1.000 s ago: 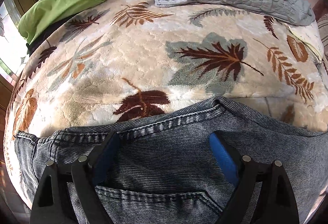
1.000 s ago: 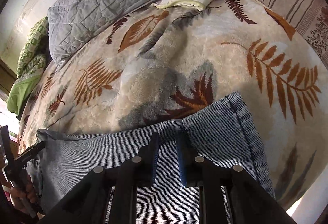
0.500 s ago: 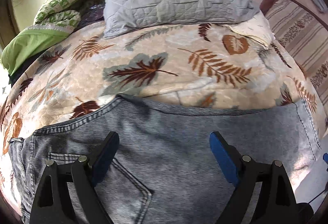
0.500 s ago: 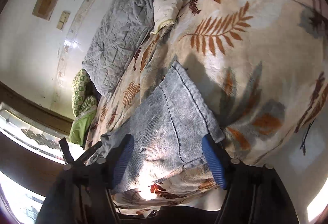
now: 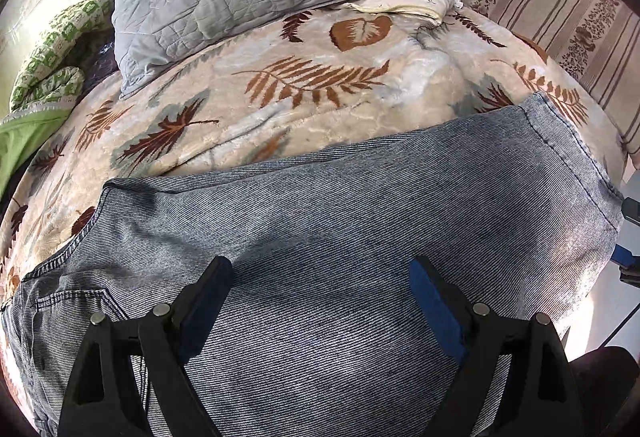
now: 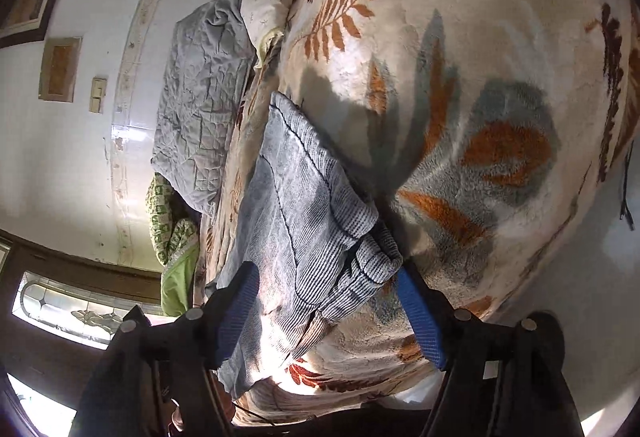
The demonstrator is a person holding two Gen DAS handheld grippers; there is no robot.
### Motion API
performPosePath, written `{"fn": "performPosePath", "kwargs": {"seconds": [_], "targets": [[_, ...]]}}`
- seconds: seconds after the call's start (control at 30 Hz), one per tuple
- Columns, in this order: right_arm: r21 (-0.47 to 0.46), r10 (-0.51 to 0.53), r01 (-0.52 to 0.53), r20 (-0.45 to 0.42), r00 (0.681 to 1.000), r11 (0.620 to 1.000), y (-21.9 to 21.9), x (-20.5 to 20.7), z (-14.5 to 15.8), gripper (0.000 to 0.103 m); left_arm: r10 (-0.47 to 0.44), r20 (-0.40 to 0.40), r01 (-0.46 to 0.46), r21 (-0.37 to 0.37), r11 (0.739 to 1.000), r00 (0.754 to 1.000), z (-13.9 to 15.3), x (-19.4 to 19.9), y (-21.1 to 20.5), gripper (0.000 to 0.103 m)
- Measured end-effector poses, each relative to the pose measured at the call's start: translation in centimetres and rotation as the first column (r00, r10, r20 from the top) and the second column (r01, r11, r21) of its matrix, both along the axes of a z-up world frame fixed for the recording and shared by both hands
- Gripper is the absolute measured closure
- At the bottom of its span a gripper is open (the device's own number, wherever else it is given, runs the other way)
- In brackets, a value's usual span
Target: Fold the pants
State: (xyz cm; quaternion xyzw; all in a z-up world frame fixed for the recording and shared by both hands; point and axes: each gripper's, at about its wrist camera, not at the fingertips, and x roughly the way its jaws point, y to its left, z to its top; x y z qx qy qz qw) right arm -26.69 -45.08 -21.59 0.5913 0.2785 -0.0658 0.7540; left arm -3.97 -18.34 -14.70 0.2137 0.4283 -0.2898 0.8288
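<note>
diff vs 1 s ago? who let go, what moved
The right gripper let go: a second ago its jaws were shut on the jeans, and they have just been opening. They now stand wide around the cuff end, pads off the cloth, and its view has rolled. The left gripper swept from the pocket end along the leg, open throughout. The jeans lie flat on the blanket; the bedding is unchanged.

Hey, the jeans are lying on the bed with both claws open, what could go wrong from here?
1. The jeans' hem end droops past the edge of the leaf-print blanket, so it may slide off.
2. The right claw is open around that bunched hem; closing might catch only one layer.
3. The left claw hovers over flat denim with no edge to pinch.
</note>
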Motion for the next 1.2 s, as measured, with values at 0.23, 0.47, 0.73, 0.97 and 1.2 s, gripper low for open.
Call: {"fn": "performPosePath", "kwargs": {"seconds": [0.23,0.47,0.73,0.97,1.2], "targets": [[-0.170,-0.016,0.008,-0.048,0.999,0.985,0.6,0.7,2.5,0.068,-0.006,0.010,0.005,0.010,1.000,1.000,-0.4,-0.2,-0.1,0.013],[-0.121,-0.022,0.014,-0.064,0.998,0.993,-0.2,2.0,1.7,0.068,0.001,-0.013,-0.001,0.005,1.000,1.000,-0.3,0.2,0.3,0.012],[-0.440,0.078,-0.111,-0.092,0.993,0.891,3.7,5.9,10.0,0.081,0.111,-0.019,-0.112,-0.080,0.990,0.994,2.9,2.8,4.1,0.012],[-0.564,0.281,-0.312,-0.144,0.949,0.765,11.9,11.3,12.9,0.082,0.255,-0.026,-0.257,-0.128,0.958,0.966,4.9,6.0,9.8,0.012],[-0.463,0.497,-0.537,-0.217,0.840,0.705,19.9,15.4,8.9,0.081,0.353,-0.040,-0.354,-0.160,0.921,0.935,5.8,8.1,13.7,0.012]]}}
